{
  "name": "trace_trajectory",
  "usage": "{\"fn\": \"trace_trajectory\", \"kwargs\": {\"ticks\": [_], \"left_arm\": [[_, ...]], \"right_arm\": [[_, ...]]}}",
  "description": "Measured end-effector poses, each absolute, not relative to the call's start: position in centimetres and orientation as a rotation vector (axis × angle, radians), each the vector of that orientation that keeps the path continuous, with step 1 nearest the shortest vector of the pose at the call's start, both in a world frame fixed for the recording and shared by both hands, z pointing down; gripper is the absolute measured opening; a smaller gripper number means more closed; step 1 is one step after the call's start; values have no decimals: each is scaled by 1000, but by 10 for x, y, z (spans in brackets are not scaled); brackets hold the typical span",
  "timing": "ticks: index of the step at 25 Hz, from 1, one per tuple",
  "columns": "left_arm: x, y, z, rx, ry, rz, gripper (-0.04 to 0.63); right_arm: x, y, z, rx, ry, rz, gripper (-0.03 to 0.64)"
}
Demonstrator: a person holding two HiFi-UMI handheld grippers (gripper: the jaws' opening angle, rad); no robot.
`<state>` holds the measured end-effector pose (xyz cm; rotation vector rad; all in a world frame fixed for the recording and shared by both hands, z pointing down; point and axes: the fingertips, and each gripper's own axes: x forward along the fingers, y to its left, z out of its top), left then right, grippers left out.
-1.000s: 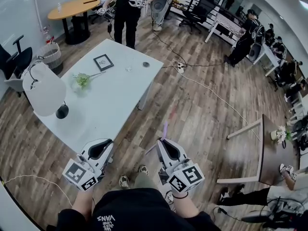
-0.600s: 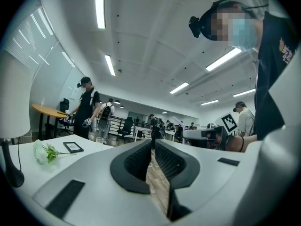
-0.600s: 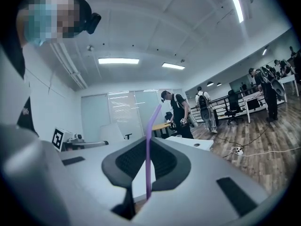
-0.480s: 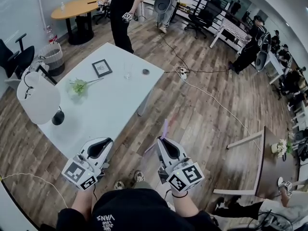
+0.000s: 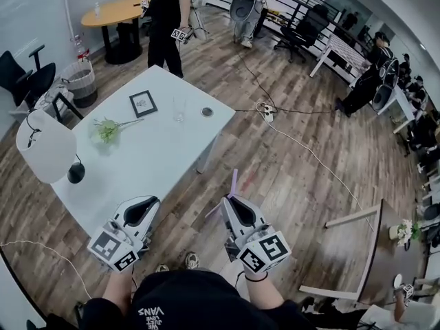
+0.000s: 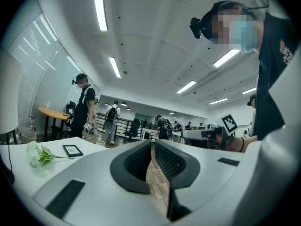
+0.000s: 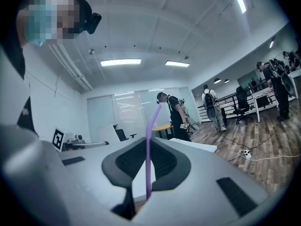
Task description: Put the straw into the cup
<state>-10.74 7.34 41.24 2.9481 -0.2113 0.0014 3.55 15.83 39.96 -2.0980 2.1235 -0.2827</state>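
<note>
Head view: right gripper (image 5: 232, 203) level, forward, purple straw (image 5: 234, 182) between jaws.

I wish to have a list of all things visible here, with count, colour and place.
table: one, white, left of centre
cup: one, clear, table's far end
frame: one, black, left of the cup
flower: one, green, beside the frame
disc: one, dark, right of the cup
lamp: one, white shade, at the table's left edge
round table: one, orange, far left corner
people: several, mostly black clothes, far side
straw: one, purple, in the right gripper
left gripper: one, white, shut, empty
right gripper: one, white, shut on the straw
</note>
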Motion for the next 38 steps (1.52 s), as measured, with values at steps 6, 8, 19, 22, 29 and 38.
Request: {"fn": "trace_trajectory", "kwargs": {"ticks": [6,8,19,22,29,38], "left_arm": [[-77,79,420,2935,-265,5,35],[-70,82,424,2932,-277,12,35],[-48,44,428,2915,-349,31,35],[-36,26,428,2906,-336,26,35],[-17,-14,423,2920,-295,22,35],[-12,-65,422,2904,-295,-13,35]], "right_arm": [[63,154,409,-2042,2183,-308,35],[71,153,413,-2029,2194,-316,35],[100,116,420,-1998,2204,-340,35],[109,100,420,-2004,2204,-344,35],[124,56,413,-2018,2196,-328,35],[129,7,410,-2048,2197,-321,35]]}}
